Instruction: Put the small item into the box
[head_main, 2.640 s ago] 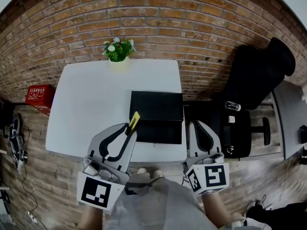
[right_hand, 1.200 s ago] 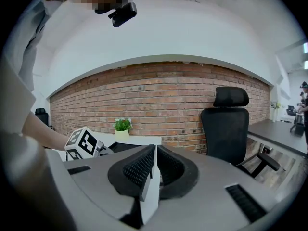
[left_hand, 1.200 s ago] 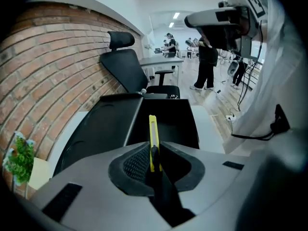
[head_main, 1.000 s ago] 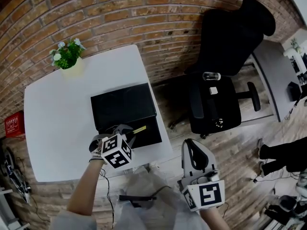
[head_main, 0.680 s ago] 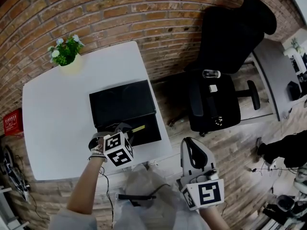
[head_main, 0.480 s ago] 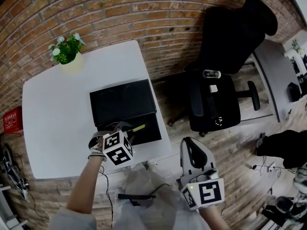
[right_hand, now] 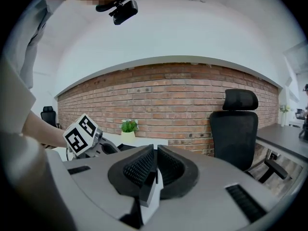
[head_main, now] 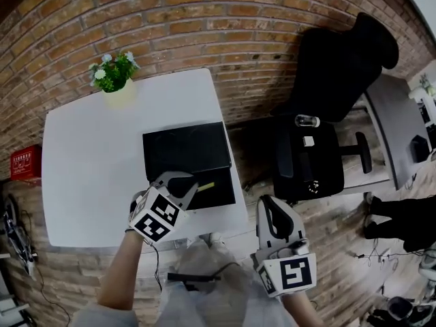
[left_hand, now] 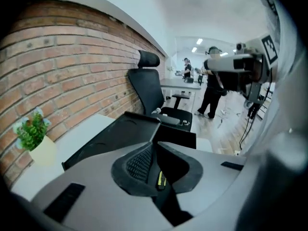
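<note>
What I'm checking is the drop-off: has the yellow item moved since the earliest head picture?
Yes. Against the black box, the yellow item went from the box's left edge rightward to the middle of its open front half.

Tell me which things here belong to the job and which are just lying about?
Job: yellow item, box, left tool.
Lying about: plant, chair, red case, idle right tool.

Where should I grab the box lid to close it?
Probably take the lid midway along its free far edge, on the brick wall side, reaching over the box. Its near edge joins the box, so only the far edge swings.
</note>
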A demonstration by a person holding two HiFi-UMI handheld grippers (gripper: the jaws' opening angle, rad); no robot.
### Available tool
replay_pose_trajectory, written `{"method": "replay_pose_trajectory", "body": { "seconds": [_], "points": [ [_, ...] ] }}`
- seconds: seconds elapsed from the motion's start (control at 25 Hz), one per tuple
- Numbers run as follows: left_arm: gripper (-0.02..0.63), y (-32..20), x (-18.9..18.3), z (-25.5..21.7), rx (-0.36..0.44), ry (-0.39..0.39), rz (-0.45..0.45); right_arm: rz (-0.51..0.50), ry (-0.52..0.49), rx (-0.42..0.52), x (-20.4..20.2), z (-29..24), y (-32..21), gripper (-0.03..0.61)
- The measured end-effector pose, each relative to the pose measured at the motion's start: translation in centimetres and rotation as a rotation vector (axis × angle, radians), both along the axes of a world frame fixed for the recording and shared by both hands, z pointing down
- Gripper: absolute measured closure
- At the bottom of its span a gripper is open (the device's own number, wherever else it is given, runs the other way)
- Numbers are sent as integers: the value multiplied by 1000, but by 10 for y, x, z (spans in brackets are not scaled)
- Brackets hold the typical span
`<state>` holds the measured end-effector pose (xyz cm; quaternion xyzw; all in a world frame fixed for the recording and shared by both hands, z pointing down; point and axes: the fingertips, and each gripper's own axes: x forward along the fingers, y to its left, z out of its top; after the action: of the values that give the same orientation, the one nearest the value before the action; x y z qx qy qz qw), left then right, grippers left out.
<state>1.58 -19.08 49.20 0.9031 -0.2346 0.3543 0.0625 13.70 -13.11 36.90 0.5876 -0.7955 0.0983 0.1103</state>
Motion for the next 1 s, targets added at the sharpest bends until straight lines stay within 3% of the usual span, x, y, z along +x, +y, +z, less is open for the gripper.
{"method": "replay_pose_trajectory", "body": {
  "seconds": [0.12,0.32,0.56,0.76,1.0],
  "points": [
    [581,-3,-12,-35,53,88,-105,-29,3,35,-8,-12,-4,525],
    [585,5,-35,-87,144,170,-211,-77,16,99,-25,-34,-7,525],
    [589,19,-59,-151,252,276,-301,-134,8,162,-47,-56,-13,525],
    [594,34,-74,-204,393,380,-367,-172,2,195,-62,-67,-12,525],
    [595,54,-90,-230,445,433,-440,-203,3,219,-74,-74,-15,525]
  ]
}}
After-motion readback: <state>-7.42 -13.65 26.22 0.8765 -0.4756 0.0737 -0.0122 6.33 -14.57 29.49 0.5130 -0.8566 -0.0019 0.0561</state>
